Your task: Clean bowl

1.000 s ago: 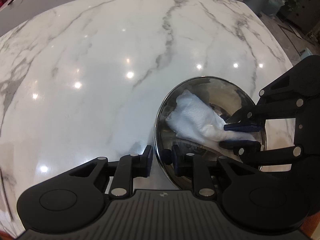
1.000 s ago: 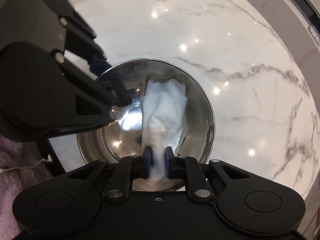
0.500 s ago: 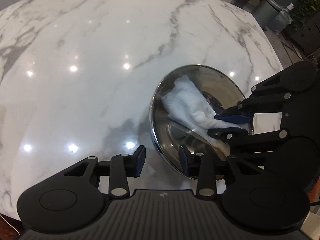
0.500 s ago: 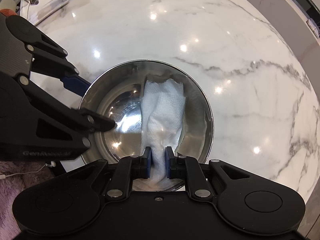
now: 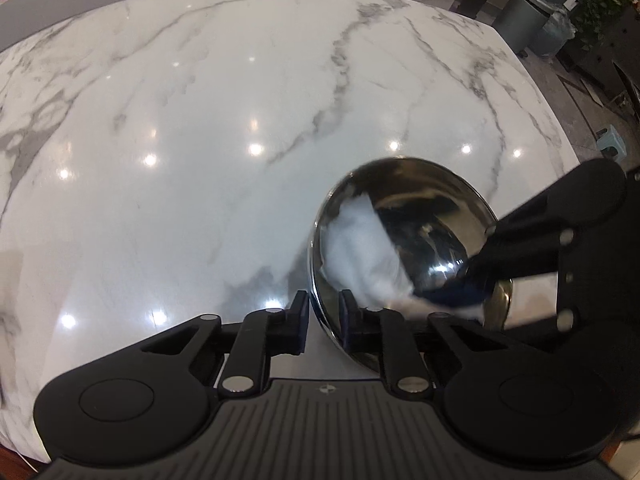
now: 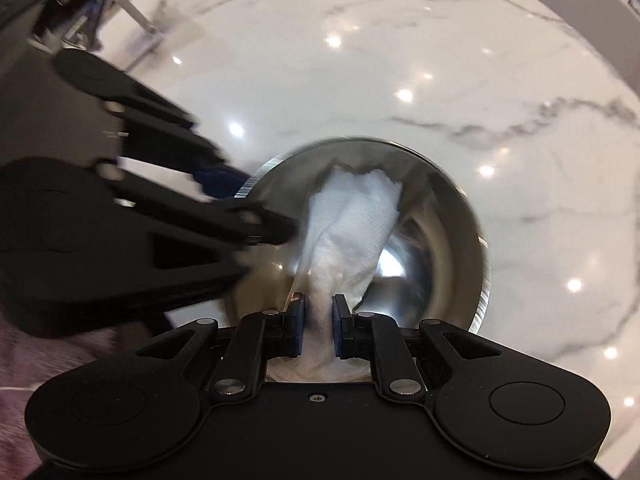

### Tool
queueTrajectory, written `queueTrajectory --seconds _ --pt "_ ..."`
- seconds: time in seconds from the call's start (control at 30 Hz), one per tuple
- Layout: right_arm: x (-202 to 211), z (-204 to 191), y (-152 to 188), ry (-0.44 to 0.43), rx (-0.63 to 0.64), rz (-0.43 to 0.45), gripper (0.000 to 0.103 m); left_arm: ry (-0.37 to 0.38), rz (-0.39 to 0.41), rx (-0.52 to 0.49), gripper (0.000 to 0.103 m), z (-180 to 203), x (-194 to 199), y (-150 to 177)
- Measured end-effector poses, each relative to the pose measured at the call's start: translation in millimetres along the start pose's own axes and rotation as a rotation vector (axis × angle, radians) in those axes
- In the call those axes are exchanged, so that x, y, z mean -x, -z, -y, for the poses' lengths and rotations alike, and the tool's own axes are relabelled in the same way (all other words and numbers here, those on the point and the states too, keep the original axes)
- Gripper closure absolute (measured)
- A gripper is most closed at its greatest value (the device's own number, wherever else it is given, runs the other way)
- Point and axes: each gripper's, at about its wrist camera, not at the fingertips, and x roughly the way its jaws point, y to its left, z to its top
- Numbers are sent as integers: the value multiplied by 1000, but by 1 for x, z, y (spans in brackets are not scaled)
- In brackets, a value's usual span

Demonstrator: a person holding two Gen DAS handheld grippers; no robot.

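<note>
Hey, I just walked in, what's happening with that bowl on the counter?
A person is cleaning a steel bowl on the marble counter with two hand-held claws. The left claw is clamped on the bowl's near rim, one finger inside and one outside, steadying it. The right claw is shut on a white paper towel that lies inside the bowl against its wall. The towel looks blurred in the left view, so the wiping seems to be under way.
</note>
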Motion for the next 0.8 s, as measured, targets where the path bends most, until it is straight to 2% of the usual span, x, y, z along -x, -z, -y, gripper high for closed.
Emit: queueTrajectory --seconds 0.1,0.23,0.5,0.63,0.8 --pt "0 -5 0 11 12 -7 90 -37 11 -39 91 6 -1 0" --pt "0 -7 2 69 46 -35 91 -50 11 -64 91 9 -2 0" --pt "4 -20 8 291 201 -69 91 -50 7 -92 90 9 -2 0" --pt "3 -21 8 299 196 -65 91 -39 8 -83 90 6 -2 1" --pt "6 -10 8 211 98 -32 89 -38 5 -81 90 6 -1 2"
